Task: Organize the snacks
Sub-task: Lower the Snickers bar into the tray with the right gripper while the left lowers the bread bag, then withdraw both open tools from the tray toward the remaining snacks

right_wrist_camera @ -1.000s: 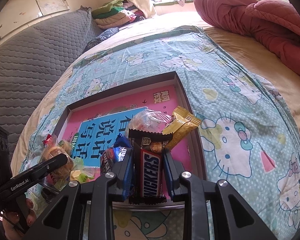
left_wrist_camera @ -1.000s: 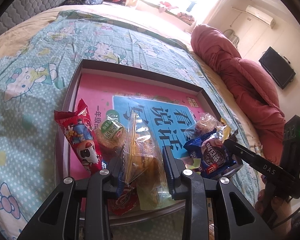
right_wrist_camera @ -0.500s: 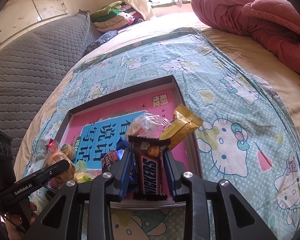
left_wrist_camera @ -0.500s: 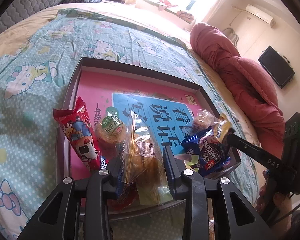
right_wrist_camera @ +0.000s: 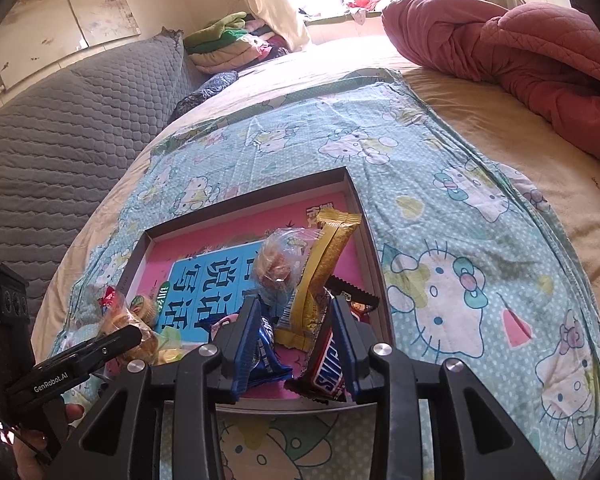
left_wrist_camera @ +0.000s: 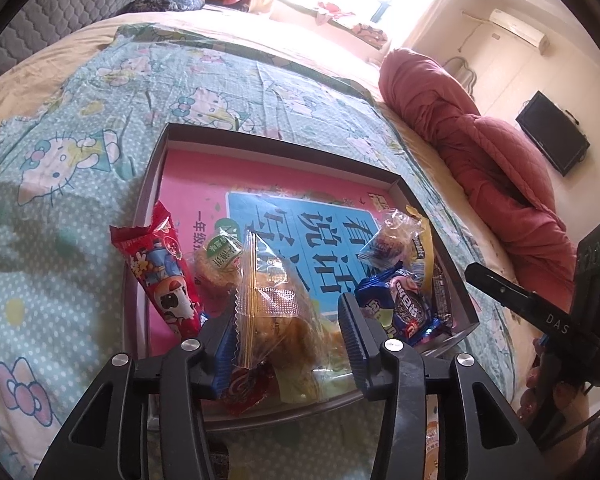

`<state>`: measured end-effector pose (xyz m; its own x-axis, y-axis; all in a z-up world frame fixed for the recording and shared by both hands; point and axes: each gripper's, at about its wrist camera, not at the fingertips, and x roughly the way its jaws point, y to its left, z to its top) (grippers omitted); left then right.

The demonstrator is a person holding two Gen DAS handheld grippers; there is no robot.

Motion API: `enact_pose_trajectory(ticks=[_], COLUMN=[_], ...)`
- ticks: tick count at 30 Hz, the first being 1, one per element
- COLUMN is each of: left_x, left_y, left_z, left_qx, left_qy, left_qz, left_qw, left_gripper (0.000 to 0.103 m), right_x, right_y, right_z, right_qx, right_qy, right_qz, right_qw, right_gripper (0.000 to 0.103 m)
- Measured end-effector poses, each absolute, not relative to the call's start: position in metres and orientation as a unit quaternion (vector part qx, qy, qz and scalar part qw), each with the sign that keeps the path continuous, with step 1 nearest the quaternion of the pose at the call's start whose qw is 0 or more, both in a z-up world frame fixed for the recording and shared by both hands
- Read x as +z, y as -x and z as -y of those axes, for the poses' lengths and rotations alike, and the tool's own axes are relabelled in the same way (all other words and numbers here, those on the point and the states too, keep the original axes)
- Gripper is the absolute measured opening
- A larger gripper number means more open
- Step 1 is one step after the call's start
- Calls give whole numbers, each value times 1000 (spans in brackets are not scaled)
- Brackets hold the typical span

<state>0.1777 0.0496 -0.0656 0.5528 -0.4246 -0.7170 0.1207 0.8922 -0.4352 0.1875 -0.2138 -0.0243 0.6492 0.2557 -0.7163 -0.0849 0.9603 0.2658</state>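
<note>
A shallow dark tray [left_wrist_camera: 284,148] with a pink and blue printed floor lies on the bed and holds the snacks. My left gripper [left_wrist_camera: 288,320] hangs over its near edge with its jaws opening. A clear bag of golden pastry [left_wrist_camera: 276,308] lies between the pads with a gap on each side. My right gripper [right_wrist_camera: 296,332] is over the tray's [right_wrist_camera: 260,196] near right corner, its jaws also opening. The Snickers bar [right_wrist_camera: 328,368] lies aslant under the right finger, not pinched. A gold bar [right_wrist_camera: 324,268] and a blue packet [right_wrist_camera: 266,352] lie between and beside the fingers.
A red cone-shaped packet [left_wrist_camera: 160,268], a green-labelled cake [left_wrist_camera: 220,258] and a blue biscuit packet [left_wrist_camera: 400,308] also sit in the tray. A red quilt [right_wrist_camera: 520,48] is heaped at the right. A grey quilted cushion [right_wrist_camera: 80,120] runs along the left. Cartoon-cat bedsheet [right_wrist_camera: 440,200] surrounds the tray.
The left jaws have spread away from the pastry bag they pinched. The Snickers bar has slipped from between the right fingers and now lies tilted under the right one.
</note>
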Motion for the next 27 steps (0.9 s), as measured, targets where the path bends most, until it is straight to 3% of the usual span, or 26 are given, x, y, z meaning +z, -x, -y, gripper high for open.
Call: enact_pose_trajectory(ticks=[20, 27], left_x=[-42, -25], left_y=[-165, -153], left_z=[-63, -70], left_qx=[-153, -158], left_qy=[178, 177], left_qz=[-430, -420], left_qw=[872, 876], left_gripper=[73, 75], right_x=[-9, -3], right_y=[-171, -163], right_z=[213, 215], right_qx=[103, 105], right_qy=[-102, -105], right_qz=[-393, -387], right_qw=[908, 910], right_gripper=[45, 48])
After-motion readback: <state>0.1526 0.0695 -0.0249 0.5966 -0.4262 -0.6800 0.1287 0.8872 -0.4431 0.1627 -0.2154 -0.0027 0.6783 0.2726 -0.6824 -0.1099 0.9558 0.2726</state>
